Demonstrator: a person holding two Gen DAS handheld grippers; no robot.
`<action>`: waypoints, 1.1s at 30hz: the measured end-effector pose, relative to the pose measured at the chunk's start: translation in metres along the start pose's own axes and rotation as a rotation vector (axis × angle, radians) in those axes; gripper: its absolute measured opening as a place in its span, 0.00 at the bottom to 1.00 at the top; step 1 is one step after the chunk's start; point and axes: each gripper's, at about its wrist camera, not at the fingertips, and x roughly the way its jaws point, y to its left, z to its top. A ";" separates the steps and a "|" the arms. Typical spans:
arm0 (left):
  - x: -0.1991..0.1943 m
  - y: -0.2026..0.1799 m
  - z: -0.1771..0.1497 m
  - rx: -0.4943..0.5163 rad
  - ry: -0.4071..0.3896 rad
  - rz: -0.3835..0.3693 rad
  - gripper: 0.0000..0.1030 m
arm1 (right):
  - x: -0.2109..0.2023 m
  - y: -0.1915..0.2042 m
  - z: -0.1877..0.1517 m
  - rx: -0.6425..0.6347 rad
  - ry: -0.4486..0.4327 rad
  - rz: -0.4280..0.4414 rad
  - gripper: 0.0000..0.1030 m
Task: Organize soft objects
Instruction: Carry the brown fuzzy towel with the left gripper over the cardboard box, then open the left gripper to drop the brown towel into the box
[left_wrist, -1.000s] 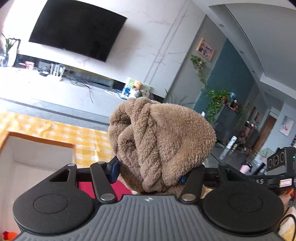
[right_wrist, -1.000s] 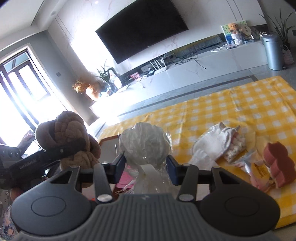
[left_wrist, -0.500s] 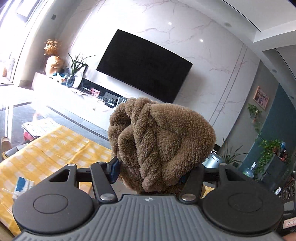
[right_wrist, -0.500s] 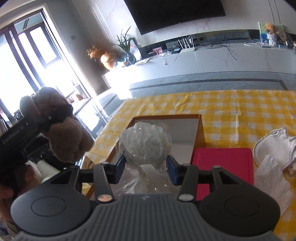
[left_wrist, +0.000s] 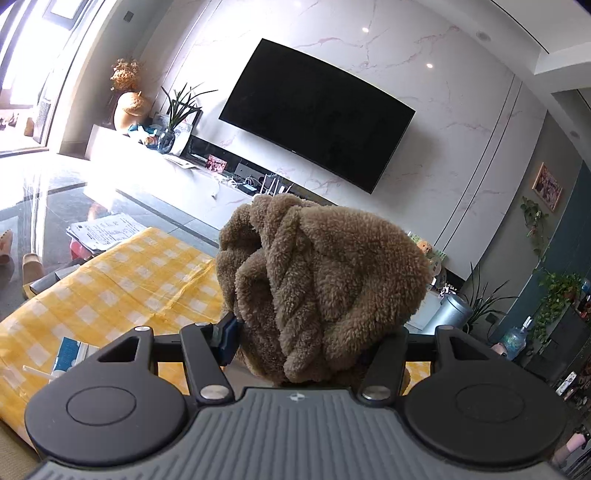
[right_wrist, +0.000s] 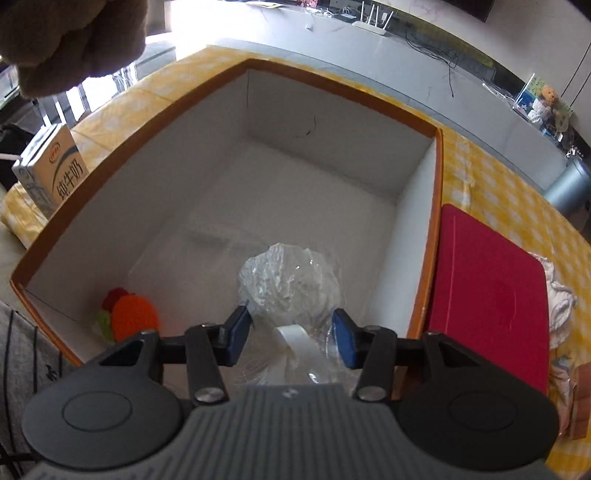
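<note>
Both sets of jaws are clamped: left gripper (left_wrist: 316, 334) squeezes a brown fuzzy plush (left_wrist: 321, 284) up over the yellow checked tablecloth (left_wrist: 122, 284), right gripper (right_wrist: 291, 328) pinches a crinkly clear plastic bag (right_wrist: 290, 284) over the orange-rimmed box (right_wrist: 437, 206), red lid (right_wrist: 487, 295) just beside the box.

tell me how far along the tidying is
Done: an orange knitted toy lies in the orange-rimmed box. In hand: the right gripper holds a clear plastic bag over the box; the left gripper grips a brown plush bundle. Left: white cloth beside the red board.
</note>
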 end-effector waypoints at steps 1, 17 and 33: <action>-0.001 -0.001 -0.001 0.010 0.003 -0.001 0.64 | 0.001 0.002 -0.001 -0.014 0.011 -0.001 0.48; -0.008 -0.031 -0.009 0.274 0.197 0.069 0.64 | -0.068 -0.035 -0.016 0.056 -0.183 0.060 0.86; 0.062 -0.057 -0.087 0.635 0.508 0.270 0.64 | -0.065 -0.073 -0.038 0.174 -0.232 0.070 0.87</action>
